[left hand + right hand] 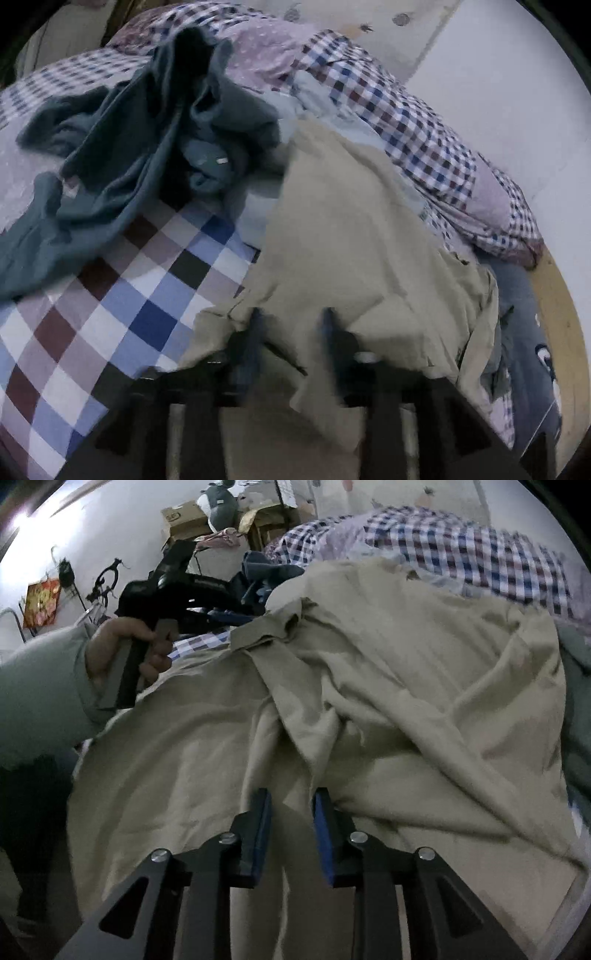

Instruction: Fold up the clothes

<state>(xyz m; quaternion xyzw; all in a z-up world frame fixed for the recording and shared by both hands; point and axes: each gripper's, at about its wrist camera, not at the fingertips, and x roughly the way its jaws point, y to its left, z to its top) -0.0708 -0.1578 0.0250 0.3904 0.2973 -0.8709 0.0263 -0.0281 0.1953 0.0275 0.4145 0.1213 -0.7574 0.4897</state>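
A beige collared shirt lies crumpled on a bed with a checked sheet. My left gripper is at the shirt's near edge, shut on a fold of it that drapes over and between the fingers. In the right wrist view the same beige shirt fills the frame, its collar at the upper left. My right gripper has its blue pads closed on a ridge of the cloth. A hand grips the left tool's handle beside the collar.
A dark teal garment lies heaped at the back left of the bed. A checked quilt is bunched along the right, with a grey-blue garment by the bed's edge. Cardboard boxes stand by the far wall.
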